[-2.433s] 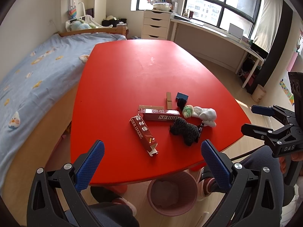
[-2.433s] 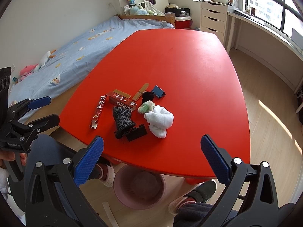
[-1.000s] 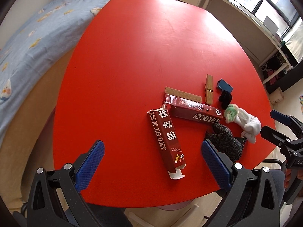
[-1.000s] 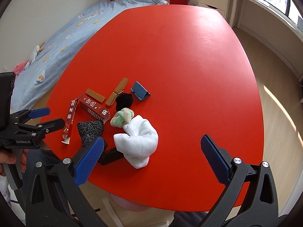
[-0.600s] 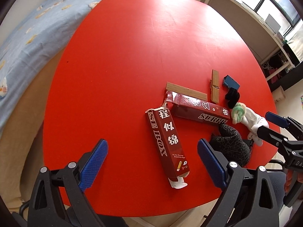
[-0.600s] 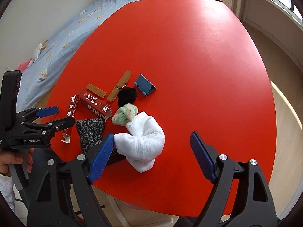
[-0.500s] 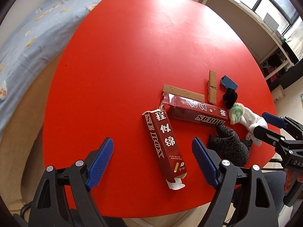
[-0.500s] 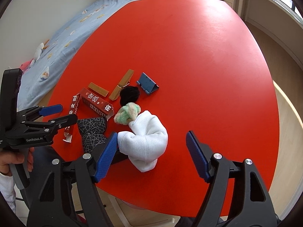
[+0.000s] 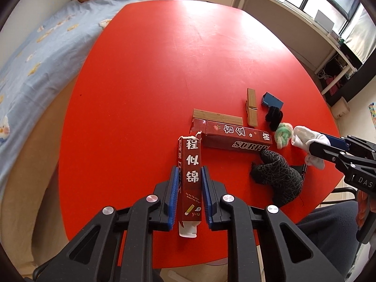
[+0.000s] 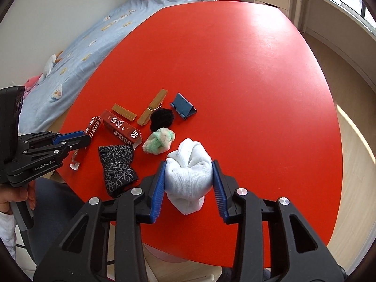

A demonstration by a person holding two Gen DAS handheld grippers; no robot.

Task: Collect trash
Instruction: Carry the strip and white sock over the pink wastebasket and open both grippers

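Note:
On the red table [image 9: 164, 58] lies a long dark red box [image 9: 191, 162] with white characters and torn ends. My left gripper [image 9: 189, 168] is closing on it, its blue pads against both long sides. In the right wrist view that gripper [image 10: 70, 141] sits at the table's left edge. A rolled white sock [image 10: 188, 164] bulges between the pads of my right gripper [image 10: 189, 163], whose jaws are closing and pressing on it. The left wrist view has the right gripper [image 9: 329, 146] at the sock [image 9: 303, 132].
A second red box [image 9: 235, 136], a black patterned sock [image 9: 275, 176], a green-white fuzzy ball [image 9: 283, 134], a black fuzzy ball [image 9: 273, 116], a blue stand [image 9: 271, 99], a wooden clip [image 9: 251, 110] and a wooden strip [image 9: 217, 117] lie close by. A bed [image 9: 28, 47] runs along the left.
Both grippers came down over the table from wide open. The left jaws closed onto the red box and the right jaws closed onto the white sock.

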